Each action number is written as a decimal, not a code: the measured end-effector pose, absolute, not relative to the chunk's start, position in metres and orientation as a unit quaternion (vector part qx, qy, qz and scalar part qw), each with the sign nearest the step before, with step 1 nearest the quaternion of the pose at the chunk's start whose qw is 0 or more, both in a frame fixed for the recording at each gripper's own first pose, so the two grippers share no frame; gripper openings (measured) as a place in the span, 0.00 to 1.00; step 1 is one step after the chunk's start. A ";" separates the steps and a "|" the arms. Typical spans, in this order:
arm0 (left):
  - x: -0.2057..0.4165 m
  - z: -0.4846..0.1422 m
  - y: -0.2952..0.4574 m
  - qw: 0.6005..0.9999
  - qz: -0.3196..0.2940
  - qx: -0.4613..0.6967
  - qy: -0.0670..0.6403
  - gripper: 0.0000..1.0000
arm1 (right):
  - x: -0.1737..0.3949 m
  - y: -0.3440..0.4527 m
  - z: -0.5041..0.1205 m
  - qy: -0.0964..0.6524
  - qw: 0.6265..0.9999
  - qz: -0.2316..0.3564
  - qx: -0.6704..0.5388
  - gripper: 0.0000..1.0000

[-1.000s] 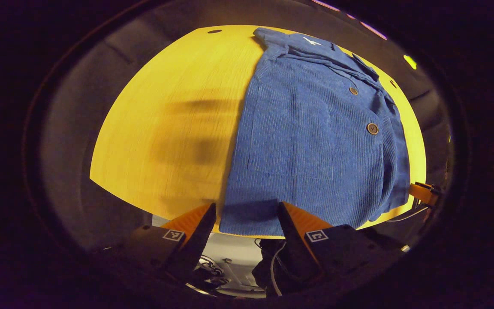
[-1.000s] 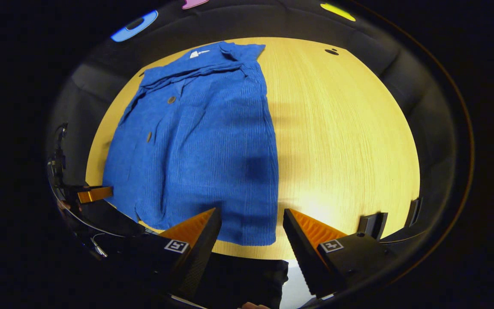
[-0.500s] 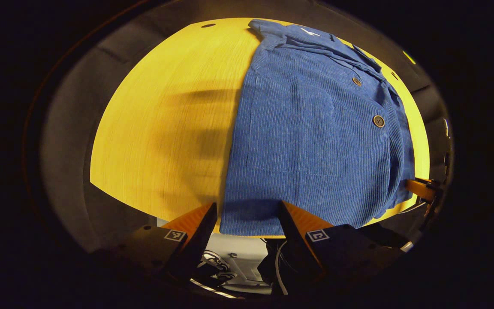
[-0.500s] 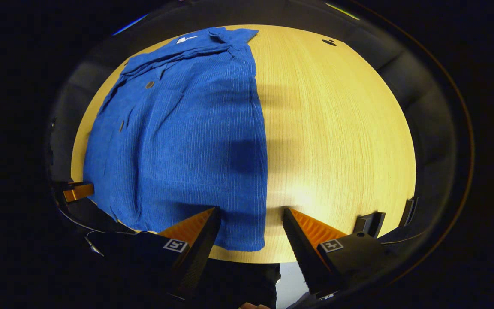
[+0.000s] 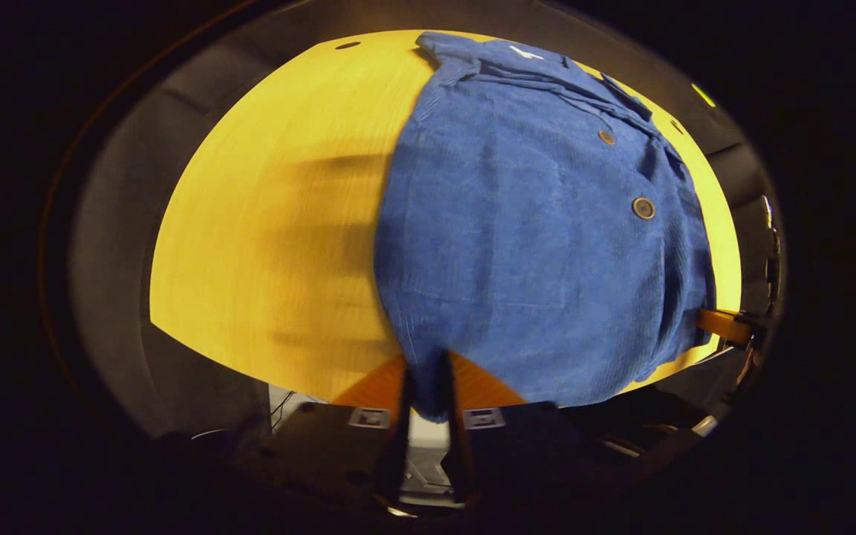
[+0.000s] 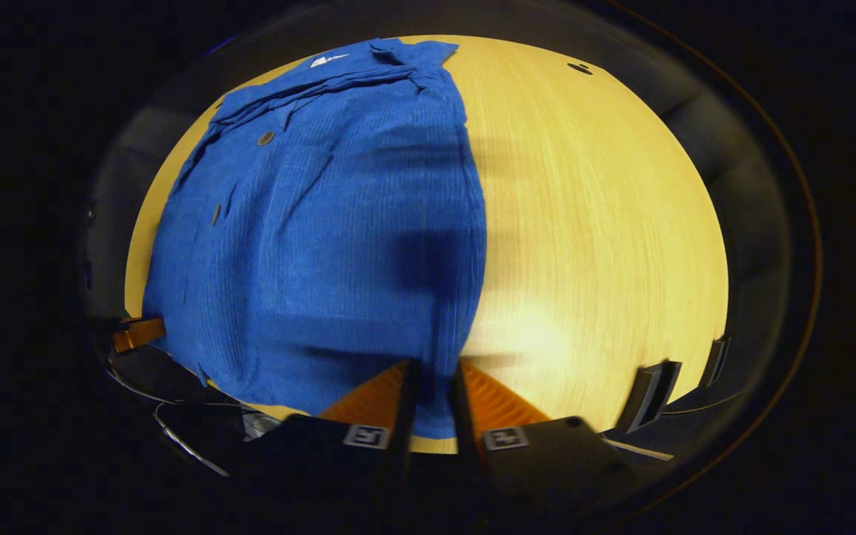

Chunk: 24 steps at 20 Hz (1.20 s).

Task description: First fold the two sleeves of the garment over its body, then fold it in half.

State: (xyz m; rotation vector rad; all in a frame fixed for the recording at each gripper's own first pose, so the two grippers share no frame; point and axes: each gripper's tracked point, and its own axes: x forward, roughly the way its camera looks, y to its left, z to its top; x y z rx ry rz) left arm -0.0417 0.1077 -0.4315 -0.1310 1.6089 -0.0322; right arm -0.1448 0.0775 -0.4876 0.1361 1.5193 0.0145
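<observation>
Left tongs [image 5: 426, 386]: fingers drawn narrow, pinching the near-left hem corner of the blue corduroy shirt [image 5: 539, 223]. Cloth bunches up between them.

Right tongs [image 6: 432, 394]: same state, narrow and clamped on the near-right hem corner of the shirt [image 6: 324, 223].

Shirt lies flat on the wooden table [image 5: 264, 223], sleeves apparently already folded in since the outline is a plain rectangle. Buttons face up. Long axis runs straight away from both tongs: hem at the near table edge, collar [image 6: 368, 63] at the far end. Each tongs owns one hem corner, so neither hand is nearer; they're symmetric.

Judgement: this is the fold-in-half step. Next move is to lift both corners together and carry the hem forward along that axis to the collar. Uneven travel would skew the fold.
</observation>
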 end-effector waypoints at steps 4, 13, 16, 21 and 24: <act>-0.042 -0.425 0.096 0.683 -0.045 -0.162 0.711 0.00 | -0.139 0.084 -0.487 0.677 0.728 0.013 0.110 0.05; 0.012 -0.345 0.071 0.736 -0.124 -0.194 0.637 0.00 | -0.062 0.108 -0.400 0.607 0.781 0.050 0.138 0.05; 0.040 -0.312 0.071 0.757 -0.139 -0.195 0.608 0.00 | -0.026 0.117 -0.366 0.574 0.805 0.061 0.139 0.05; 0.111 -0.262 0.090 0.806 -0.144 -0.141 0.556 0.00 | 0.049 0.121 -0.324 0.514 0.845 0.056 0.135 0.05; 0.155 -0.246 0.104 0.827 -0.142 -0.114 0.532 0.00 | 0.102 0.117 -0.293 0.473 0.870 0.047 0.132 0.05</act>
